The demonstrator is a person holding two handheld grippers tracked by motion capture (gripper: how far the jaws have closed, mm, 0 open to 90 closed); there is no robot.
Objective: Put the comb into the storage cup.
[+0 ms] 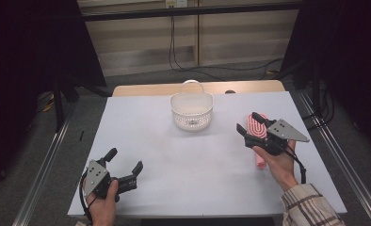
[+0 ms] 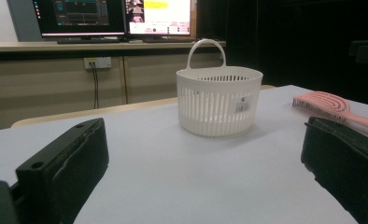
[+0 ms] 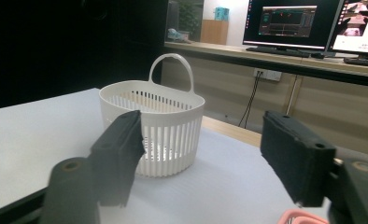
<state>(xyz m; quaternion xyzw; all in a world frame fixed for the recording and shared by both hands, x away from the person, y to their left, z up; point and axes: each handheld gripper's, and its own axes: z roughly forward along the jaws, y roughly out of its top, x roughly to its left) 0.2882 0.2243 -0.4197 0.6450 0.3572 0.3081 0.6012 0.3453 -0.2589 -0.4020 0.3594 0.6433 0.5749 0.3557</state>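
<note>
Left gripper [image 1: 124, 165] rests released, jaws spread, near the table's [image 1: 183, 169] front-left. White slotted basket [image 1: 191, 110] stands centre-rear. Right gripper [image 1: 248, 124], jaws parted and not yet clamping, straddles the pink hairbrush [image 1: 257, 126] lying flat at right: centre on the head, then squeeze firmly.

The pink hairbrush [image 1: 258, 136] lies flat on the white surface [image 1: 183, 160], its slotted oval head pointing away and its handle toward the person. The right gripper's fingers [image 1: 244, 131] straddle the head, one on either side, above it, neither pressing on it.
</note>
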